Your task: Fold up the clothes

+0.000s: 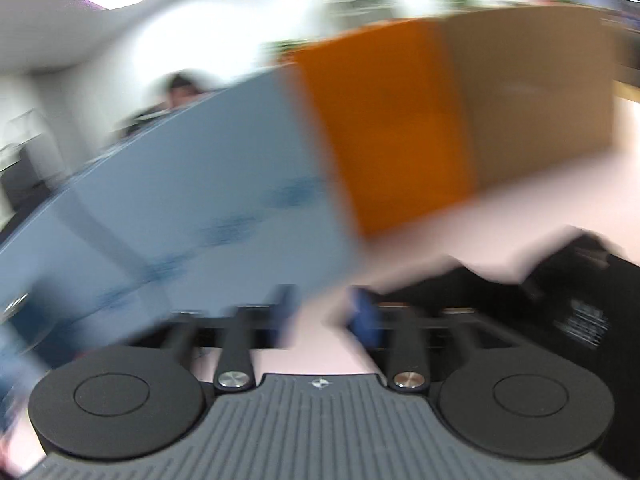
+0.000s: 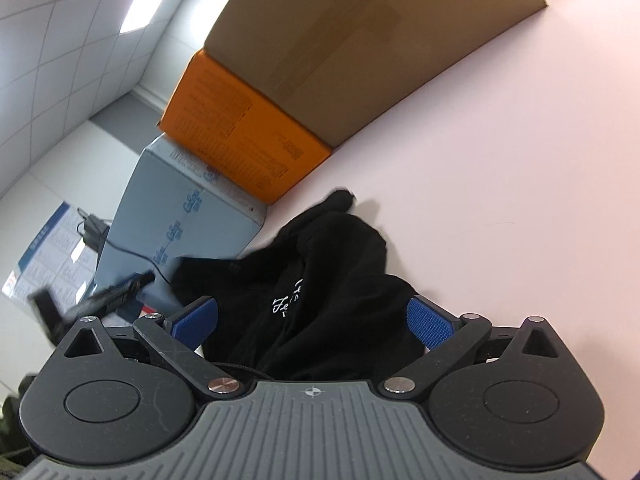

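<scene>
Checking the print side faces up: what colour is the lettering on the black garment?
White script lettering on the black garment, clearest in the right wrist view.

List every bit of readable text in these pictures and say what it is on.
Black garment: white script, partly folded under, not legible.
Blue box: repeated blue logo, too small to read.
Orange box: fine print and a code patch, too small.
Poster: unreadable.
Left wrist view: all blurred.

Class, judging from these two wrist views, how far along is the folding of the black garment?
Nothing looks folded yet: the black garment lies crumpled on the pink table. In hand: nothing; the right gripper is open with cloth between its pads, and the left gripper is open over bare table. Spreading and every fold remain.
</scene>
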A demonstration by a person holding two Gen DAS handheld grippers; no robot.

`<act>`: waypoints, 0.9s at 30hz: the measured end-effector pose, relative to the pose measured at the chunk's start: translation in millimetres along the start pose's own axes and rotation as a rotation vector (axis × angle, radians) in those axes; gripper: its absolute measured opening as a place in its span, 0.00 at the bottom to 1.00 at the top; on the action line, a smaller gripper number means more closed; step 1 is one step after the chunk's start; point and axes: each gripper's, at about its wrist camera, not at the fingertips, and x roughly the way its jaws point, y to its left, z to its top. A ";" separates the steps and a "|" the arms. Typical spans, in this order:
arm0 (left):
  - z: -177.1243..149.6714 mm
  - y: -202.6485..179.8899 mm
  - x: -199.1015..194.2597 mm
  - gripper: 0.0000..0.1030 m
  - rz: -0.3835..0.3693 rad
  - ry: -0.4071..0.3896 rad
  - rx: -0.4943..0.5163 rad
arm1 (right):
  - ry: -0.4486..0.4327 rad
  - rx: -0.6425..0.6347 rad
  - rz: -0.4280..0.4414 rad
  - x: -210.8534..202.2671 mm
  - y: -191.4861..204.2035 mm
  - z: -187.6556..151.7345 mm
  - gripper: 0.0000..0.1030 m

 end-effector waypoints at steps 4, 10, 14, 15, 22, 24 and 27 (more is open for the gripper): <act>-13.5 18.6 9.4 0.80 0.006 0.034 -0.145 | -0.017 -0.021 -0.009 -2.2 0.6 2.8 0.99; -64.1 -3.4 12.6 0.80 -0.123 0.206 -0.200 | 0.026 -0.122 -0.046 18.9 5.2 24.5 0.99; -89.4 -27.6 9.4 0.80 -0.175 0.269 -0.191 | 0.083 -0.314 -0.070 51.5 22.5 55.1 0.99; -91.3 -32.5 9.5 0.80 -0.178 0.273 -0.185 | 0.096 -0.378 -0.098 62.0 27.8 63.2 0.99; -83.8 -47.5 14.5 0.81 -0.170 0.272 -0.185 | 0.196 -1.246 -0.266 135.4 64.6 68.7 0.93; -83.2 -48.2 13.6 0.81 -0.164 0.276 -0.196 | 0.232 -1.484 -0.221 149.0 68.1 56.1 0.83; -84.3 -48.2 9.6 0.82 -0.151 0.284 -0.214 | 0.308 -1.637 -0.154 168.3 70.6 49.0 0.59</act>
